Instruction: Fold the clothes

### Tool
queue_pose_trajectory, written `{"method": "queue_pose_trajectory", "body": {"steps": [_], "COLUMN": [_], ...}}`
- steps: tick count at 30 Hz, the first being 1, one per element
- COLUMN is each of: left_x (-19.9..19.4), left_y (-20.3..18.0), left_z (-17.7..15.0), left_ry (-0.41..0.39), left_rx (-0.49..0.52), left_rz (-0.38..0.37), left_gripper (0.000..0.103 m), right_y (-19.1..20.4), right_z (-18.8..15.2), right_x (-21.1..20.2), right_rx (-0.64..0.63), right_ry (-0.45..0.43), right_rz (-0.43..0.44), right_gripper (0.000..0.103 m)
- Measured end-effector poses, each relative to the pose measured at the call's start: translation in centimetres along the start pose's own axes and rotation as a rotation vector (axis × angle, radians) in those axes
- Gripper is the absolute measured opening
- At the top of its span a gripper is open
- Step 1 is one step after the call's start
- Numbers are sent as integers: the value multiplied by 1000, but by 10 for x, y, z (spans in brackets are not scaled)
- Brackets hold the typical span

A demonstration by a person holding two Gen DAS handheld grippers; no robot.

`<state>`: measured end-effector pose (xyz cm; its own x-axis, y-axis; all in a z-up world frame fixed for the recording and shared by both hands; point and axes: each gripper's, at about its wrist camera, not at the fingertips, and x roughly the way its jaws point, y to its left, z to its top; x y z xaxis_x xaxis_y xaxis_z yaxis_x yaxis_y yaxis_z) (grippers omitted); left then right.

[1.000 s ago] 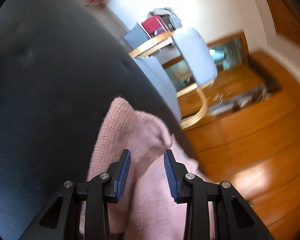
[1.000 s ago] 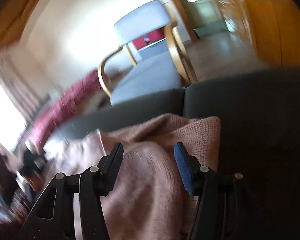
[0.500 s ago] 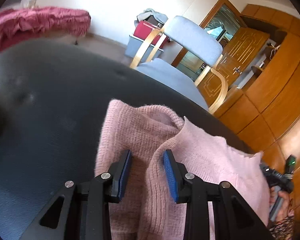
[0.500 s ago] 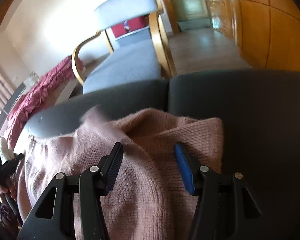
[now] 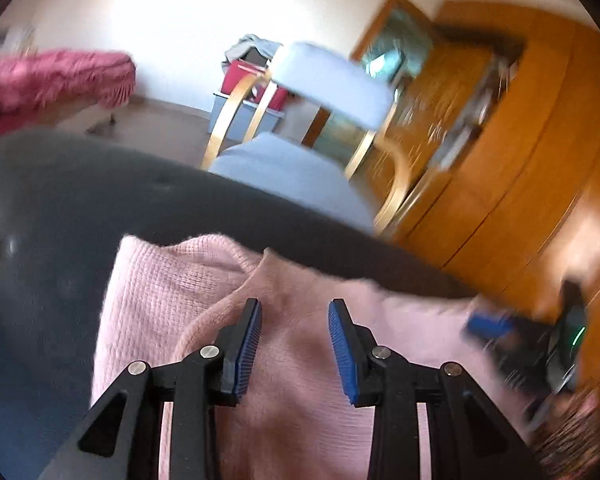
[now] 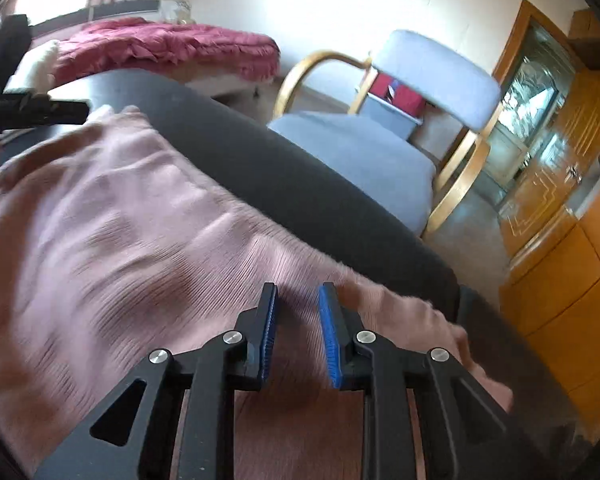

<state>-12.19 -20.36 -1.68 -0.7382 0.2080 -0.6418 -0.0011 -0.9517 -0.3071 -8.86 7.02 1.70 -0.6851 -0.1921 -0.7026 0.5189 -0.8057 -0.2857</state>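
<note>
A pink knit sweater [image 5: 160,280] lies spread on a dark grey cushion [image 5: 60,200]. My left gripper [image 5: 294,304] hovers open over a raised fold near the sweater's far edge, with fabric below the gap. At the far right of that view, the right gripper's blue pad [image 5: 496,326] is a blur at the sweater's right end. In the right wrist view the sweater [image 6: 120,220] stretches away to the left across the cushion [image 6: 280,176]. My right gripper [image 6: 298,288] is closing over the sweater's near edge; a narrow gap remains and fabric shows through it.
Beyond the cushion stands a grey armchair [image 6: 360,148] with bent wooden arms. A crimson bedspread [image 6: 164,48] lies at the back left. Orange wooden cabinets [image 6: 560,280] and a glazed door fill the right side. A red box [image 6: 396,94] sits behind the chair.
My right gripper has swept along the sweater to its right end, rolled, and its jaws have narrowed. My left gripper has shifted a little and rolled, staying open over the fold.
</note>
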Motion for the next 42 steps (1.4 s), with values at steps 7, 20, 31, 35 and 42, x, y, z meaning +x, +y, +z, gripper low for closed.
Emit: {"method": "queue_pose_trajectory", "body": {"steps": [7,20,31,35,42], "left_x": [-4,-25,38,29,23], "left_y": [73,-36,27,41,45], "left_z": [-10,11,6,3,2], "left_ry": [-62,-116,-7,-52,-59], "left_rx": [-345,-7,-286,-349,-348], "left_rz": [35,-194,-162,-170,-179], "left_gripper": [31,35,24,25,29], "right_y": [-50,40,3,-10,-29], "right_z": [-14,11,25,24,6], "right_x": [20,-30,42,44,-16], "right_rx": [239,-94,135,205,249], "right_ry": [-2,-65,-43,-45,-143], "right_rz": [-55,217,179,176,154], "right_gripper": [33,24,24,31,31]}}
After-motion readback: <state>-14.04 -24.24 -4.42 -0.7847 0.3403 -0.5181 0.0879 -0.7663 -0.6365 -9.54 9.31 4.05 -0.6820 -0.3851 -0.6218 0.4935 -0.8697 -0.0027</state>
